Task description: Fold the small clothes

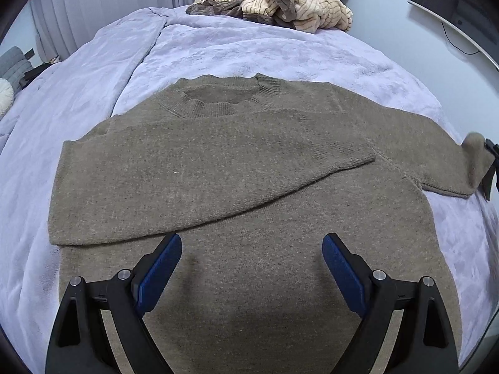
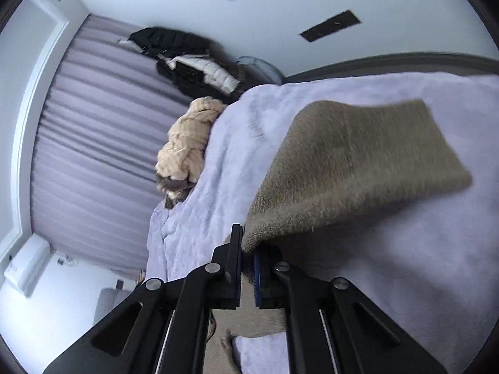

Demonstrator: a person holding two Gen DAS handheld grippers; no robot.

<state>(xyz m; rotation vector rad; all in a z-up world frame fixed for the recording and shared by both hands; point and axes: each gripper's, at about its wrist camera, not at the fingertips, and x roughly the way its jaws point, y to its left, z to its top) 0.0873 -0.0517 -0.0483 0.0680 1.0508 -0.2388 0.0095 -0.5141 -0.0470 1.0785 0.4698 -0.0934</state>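
Note:
A brown knit sweater [image 1: 237, 193] lies flat on the lilac bedspread [image 1: 237, 53], collar away from me. Its left sleeve is folded across the chest. My left gripper [image 1: 252, 249] is open and empty, hovering over the sweater's lower body. At the right edge of the left wrist view my right gripper [image 1: 489, 168] pinches the cuff of the right sleeve [image 1: 449, 162]. In the right wrist view my right gripper [image 2: 248, 249] is shut on that brown sleeve [image 2: 358, 168], lifted off the bedspread [image 2: 405, 265]; the view is rolled sideways.
A heap of cream and brown clothes [image 1: 280, 6] lies at the far end of the bed; it also shows in the right wrist view [image 2: 187, 146]. Dark jackets [image 2: 187, 62] hang by the curtains [image 2: 93, 140]. A monitor [image 1: 458, 9] is on the right wall.

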